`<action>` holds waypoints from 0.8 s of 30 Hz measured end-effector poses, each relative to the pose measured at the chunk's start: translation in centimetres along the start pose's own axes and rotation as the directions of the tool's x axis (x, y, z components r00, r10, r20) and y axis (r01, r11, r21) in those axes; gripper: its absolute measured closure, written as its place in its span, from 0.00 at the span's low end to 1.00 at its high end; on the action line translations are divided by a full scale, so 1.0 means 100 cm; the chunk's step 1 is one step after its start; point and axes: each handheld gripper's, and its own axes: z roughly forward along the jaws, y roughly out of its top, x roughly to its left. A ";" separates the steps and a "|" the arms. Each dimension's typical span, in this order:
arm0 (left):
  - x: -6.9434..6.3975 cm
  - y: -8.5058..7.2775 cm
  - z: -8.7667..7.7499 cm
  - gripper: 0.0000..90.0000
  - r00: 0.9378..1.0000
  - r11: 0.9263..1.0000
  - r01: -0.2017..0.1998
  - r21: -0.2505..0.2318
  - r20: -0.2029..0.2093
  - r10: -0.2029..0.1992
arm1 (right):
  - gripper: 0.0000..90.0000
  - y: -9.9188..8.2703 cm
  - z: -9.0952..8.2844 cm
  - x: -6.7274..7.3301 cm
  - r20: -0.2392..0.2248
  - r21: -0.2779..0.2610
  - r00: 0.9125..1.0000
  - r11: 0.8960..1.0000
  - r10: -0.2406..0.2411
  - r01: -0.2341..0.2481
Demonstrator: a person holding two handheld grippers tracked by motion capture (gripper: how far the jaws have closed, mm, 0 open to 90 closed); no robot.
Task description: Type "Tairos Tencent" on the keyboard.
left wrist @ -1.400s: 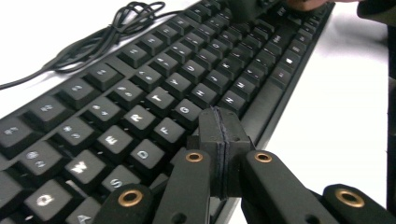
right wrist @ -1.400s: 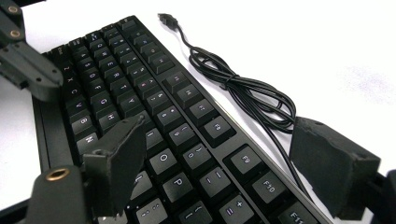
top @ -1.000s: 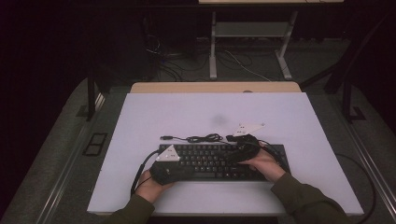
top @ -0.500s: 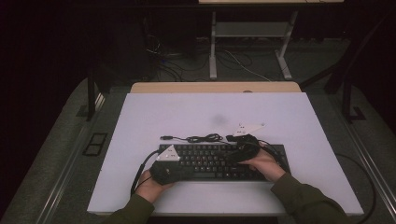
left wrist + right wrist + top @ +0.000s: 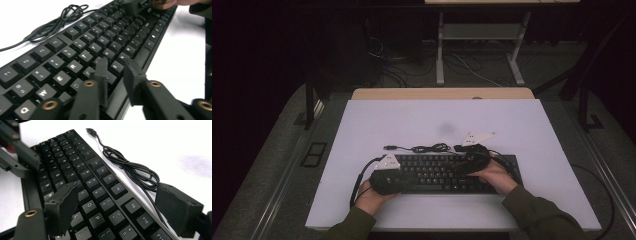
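Black keyboard (image 5: 82,50) shows white letters Q, W, E, R, T, Y

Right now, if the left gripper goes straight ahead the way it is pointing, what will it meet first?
Most likely the keyboard. The left gripper points low along the key rows, its jaws slightly apart with nothing between them, just over the lower letter keys. Depth is unclear; farther along that line sits the right gripper.

person: olive-green long sleeves. left gripper (image 5: 388,179) and right gripper (image 5: 472,159): black bodies, grey three-cornered top plates, brass-ringed screw holes, blocky black jaws, black trailing cables.
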 end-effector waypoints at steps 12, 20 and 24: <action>0.006 0.002 0.002 0.24 0.996 0.999 0.030 -0.027 -0.081 -0.033 | 0.23 -0.001 -0.007 0.000 -0.040 -0.002 0.999 1.000 0.017 -0.018; 0.009 0.006 0.005 0.21 0.996 0.999 0.019 -0.036 -0.089 -0.022 | 0.36 -0.006 -0.015 -0.001 -0.046 -0.007 0.999 1.000 0.021 -0.022; 0.011 0.009 0.008 0.20 0.996 0.999 0.011 -0.039 -0.089 -0.014 | 0.46 -0.009 -0.019 0.000 -0.052 -0.008 0.998 1.000 0.018 -0.018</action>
